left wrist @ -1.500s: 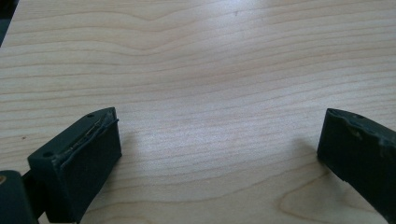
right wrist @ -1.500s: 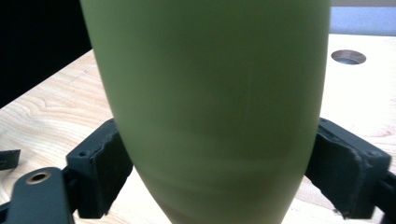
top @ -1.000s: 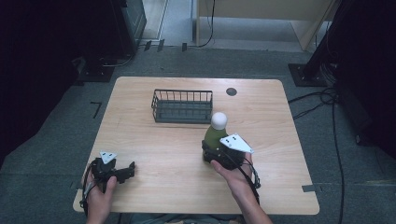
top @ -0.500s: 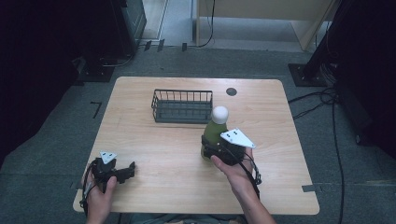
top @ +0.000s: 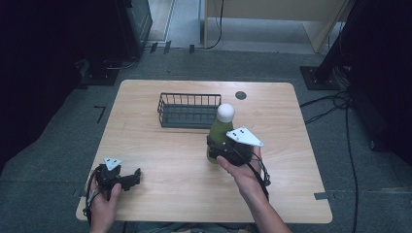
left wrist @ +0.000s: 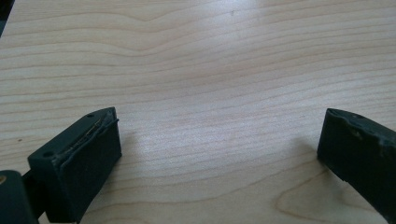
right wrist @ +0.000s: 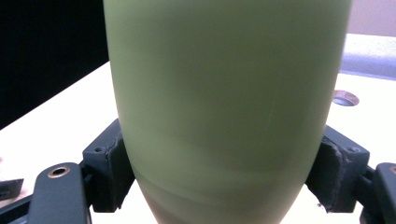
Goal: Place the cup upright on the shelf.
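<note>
- Right gripper clamped on the lower body of a green bottle with a white cap; in the right gripper view both pads press the bottle's sides.
- Bottle stands upright, near the middle of the table, a bit right of center, just on the near side of the wire basket.
- Whether its base rests on the wood or is just clear of it, I cannot tell.
- Basket looks empty, toward the far edge.
- Left gripper rests at the near left corner, jaws wide apart, bare wood between them in the left gripper view.
- Judgement: grasp done; carrying the bottle over the basket rim, lowering and letting go are left.
</note>
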`<state>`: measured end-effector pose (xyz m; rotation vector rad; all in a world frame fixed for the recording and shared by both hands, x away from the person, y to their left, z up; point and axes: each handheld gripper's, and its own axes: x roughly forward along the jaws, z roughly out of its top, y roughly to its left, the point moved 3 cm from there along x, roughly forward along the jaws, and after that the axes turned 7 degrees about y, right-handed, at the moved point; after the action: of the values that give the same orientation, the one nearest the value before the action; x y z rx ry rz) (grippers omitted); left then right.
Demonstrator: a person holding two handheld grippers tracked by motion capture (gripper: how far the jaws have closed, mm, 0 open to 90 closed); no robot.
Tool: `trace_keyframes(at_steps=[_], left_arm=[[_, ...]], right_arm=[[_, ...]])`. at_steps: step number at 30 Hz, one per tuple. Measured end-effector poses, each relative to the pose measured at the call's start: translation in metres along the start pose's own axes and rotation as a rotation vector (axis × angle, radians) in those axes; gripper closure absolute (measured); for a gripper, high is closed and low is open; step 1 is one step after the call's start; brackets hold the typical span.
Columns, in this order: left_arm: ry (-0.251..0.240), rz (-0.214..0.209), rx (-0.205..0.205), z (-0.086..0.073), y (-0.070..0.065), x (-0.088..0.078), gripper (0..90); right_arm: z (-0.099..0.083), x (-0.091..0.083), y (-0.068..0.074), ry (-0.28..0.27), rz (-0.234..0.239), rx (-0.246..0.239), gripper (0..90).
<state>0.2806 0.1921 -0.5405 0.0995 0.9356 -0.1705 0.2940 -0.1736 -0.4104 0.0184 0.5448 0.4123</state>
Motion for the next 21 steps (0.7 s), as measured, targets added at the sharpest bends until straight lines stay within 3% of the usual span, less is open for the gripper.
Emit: trace_keyframes(at_steps=[21], left_arm=[[-0.002, -0.003, 0.002, 0.0, 0.0, 0.0, 0.0]], right_arm=[[0.035, 0.012, 0.004, -0.026, -0.013, -0.016, 20.9]])
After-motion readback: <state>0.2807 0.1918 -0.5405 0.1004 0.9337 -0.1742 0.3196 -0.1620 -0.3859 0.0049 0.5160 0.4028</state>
